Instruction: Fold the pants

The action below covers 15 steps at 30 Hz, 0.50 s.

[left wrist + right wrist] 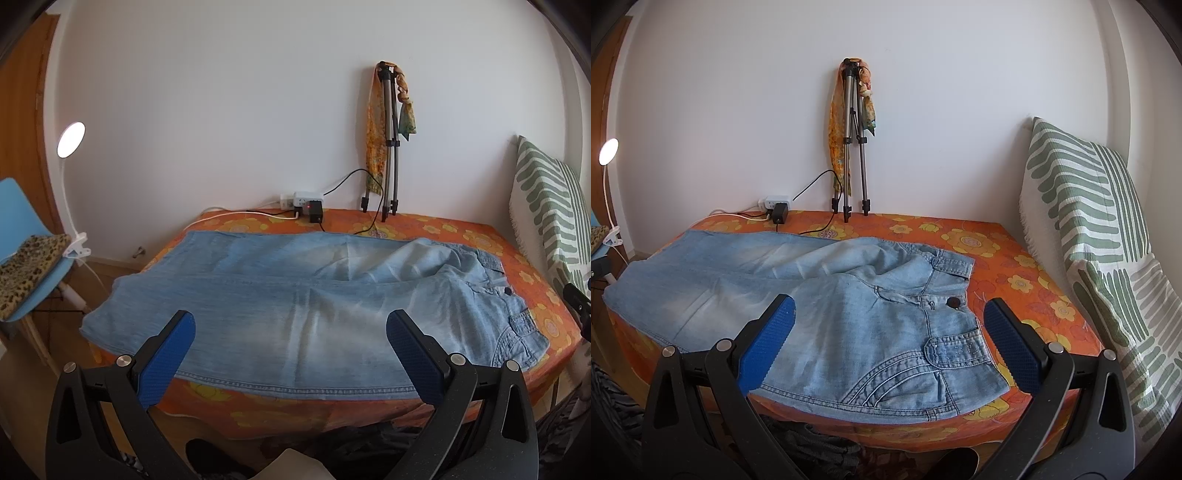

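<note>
Both claws hang wide apart, holding nothing. The left gripper hovers at the near edge of the table, and straight ahead of its spread fingers lie the pale denim pants, flat across the orange flowered cloth, legs running off to its left, waistband away to its right. The right gripper is just as open, with the hip and pocket end of the pants directly between and beyond its blue pads; the dark button sits just ahead of its right finger.

This looks like soft, washed denim: limp, fairly light, likely to drape and sag when lifted, not slippery against ribbed pads. The seams and waistband should be the firm places. I would say the right claw's best hold is the stitched waistband corner just ahead of it, the left claw's the hem end well off to its left. The far leg is rumpled near the crotch, so it may bunch.
</note>
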Motion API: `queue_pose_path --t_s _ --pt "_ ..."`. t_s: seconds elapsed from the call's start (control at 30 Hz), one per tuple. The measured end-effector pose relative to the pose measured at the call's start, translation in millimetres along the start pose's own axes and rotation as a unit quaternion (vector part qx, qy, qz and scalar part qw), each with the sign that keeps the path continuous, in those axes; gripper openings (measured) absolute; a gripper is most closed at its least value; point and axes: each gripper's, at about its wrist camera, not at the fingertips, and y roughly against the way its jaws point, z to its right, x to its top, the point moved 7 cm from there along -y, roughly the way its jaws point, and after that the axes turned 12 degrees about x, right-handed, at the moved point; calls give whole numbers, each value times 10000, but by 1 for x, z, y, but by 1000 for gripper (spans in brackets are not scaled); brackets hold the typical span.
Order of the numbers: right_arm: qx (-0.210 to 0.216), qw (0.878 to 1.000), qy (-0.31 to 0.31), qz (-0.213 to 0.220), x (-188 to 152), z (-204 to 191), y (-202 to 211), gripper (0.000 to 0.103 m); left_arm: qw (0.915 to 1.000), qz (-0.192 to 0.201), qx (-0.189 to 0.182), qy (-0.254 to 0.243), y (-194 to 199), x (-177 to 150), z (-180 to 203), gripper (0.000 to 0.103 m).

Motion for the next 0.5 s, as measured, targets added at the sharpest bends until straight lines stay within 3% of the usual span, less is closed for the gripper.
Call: queue_pose_path --t_s 0.5 --pt "-1 10000 -3 -13 0 0 0 103 10000 -19 18 2 -2 -2 0 103"
